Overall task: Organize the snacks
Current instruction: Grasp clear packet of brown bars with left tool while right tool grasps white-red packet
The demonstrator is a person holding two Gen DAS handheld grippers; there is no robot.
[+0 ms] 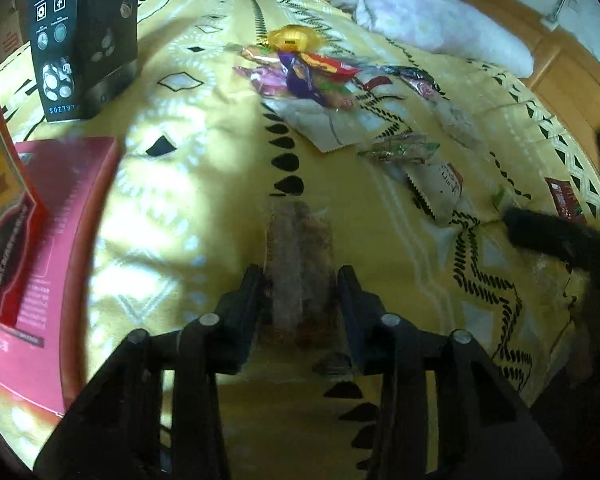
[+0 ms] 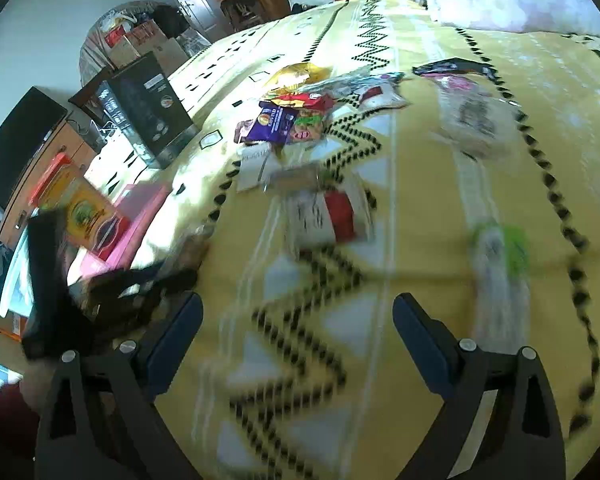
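Had the left gripper (image 1: 299, 280) closed on a long brown snack bar in a clear wrapper (image 1: 300, 248), one finger on each side, or so seemed through the blur. Needed a soft, steady squeeze here, so as not to crush the bar or lose the slick wrapper. Best carried low over the yellow patterned bedspread (image 1: 204, 208) and steered clear of the pink-red cardboard box (image 1: 68, 240) just left of the fingers. Saw the heap of bright mixed snack packets (image 1: 304, 68) far ahead of the fingers, with a white and red sachet (image 1: 440, 188) nearer, ahead and to the right. Pointed steeply down and forward, with the bar sticking out past the tips. Had the right gripper (image 2: 298, 320) wide apart with nothing between its fingers, also tipped down at the bedspread, with a blurry green and white packet (image 2: 500, 248) ahead and to the right of it.
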